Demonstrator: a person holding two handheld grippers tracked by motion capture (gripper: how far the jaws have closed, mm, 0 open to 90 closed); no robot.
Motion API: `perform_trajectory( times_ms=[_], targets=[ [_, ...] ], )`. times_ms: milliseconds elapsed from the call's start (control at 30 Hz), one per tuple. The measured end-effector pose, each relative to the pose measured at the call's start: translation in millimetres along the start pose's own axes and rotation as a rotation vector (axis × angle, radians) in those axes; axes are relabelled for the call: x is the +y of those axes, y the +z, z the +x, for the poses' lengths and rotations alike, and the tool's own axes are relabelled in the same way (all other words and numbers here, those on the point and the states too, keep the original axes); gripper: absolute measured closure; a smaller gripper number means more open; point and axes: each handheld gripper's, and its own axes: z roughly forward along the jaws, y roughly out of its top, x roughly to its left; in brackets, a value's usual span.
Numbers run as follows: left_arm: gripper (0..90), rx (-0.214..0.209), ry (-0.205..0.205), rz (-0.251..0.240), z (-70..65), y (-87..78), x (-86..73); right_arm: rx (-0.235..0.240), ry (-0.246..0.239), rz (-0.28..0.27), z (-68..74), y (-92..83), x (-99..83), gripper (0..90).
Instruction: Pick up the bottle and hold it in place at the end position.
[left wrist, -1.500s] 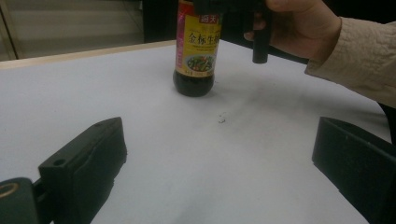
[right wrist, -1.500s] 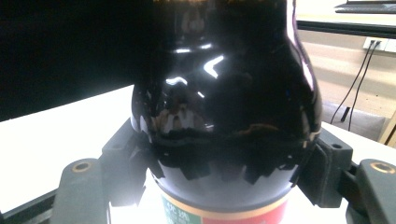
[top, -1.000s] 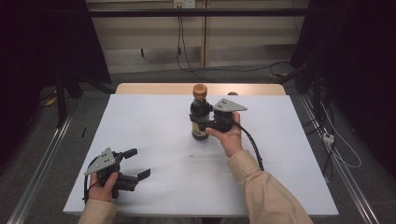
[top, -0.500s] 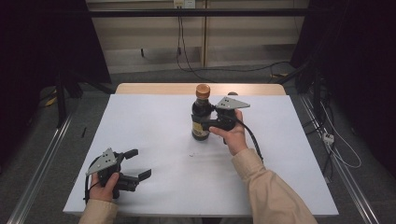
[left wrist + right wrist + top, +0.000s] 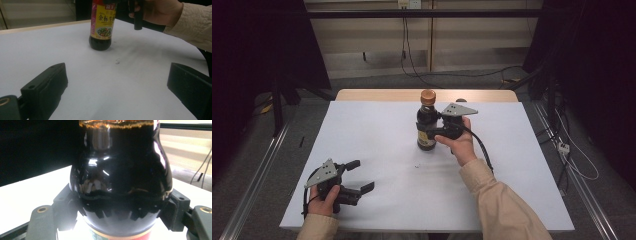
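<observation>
A dark sauce bottle [image 5: 427, 127] with an orange cap stands upright on the white table [image 5: 382, 130], toward its far middle. The right gripper [image 5: 432, 131] clamps it from the side, one jaw against each flank. The left gripper [image 5: 359, 176] rests at the near left corner, well apart, jaws spread wide around nothing

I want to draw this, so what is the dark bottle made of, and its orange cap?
The dark brown sauce bottle looks like smooth, glossy glass, or maybe clear plastic: bright reflections gleam on it and dark liquid shows through. Its round orange cap looks like matte plastic, though it is too small to be sure.
</observation>
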Motion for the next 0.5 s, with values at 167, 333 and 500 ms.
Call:
perform_trajectory(
  times_ms=[167,333,500],
  targets=[
    [2.8,-0.001,0.001,0.0,-0.6,0.0,0.4,-0.051,0.013,-0.005,6.8,-0.6,-0.7,26.6],
    [2.8,-0.004,0.002,-0.003,-1.3,-1.1,1.3,-0.099,0.0,-0.008,10.8,-3.8,-1.8,21.7],
    [2.7,-0.002,0.003,-0.01,-2.5,1.2,4.3,-0.132,0.015,0.003,15.0,-4.6,-11.9,20.4]
  ],
)
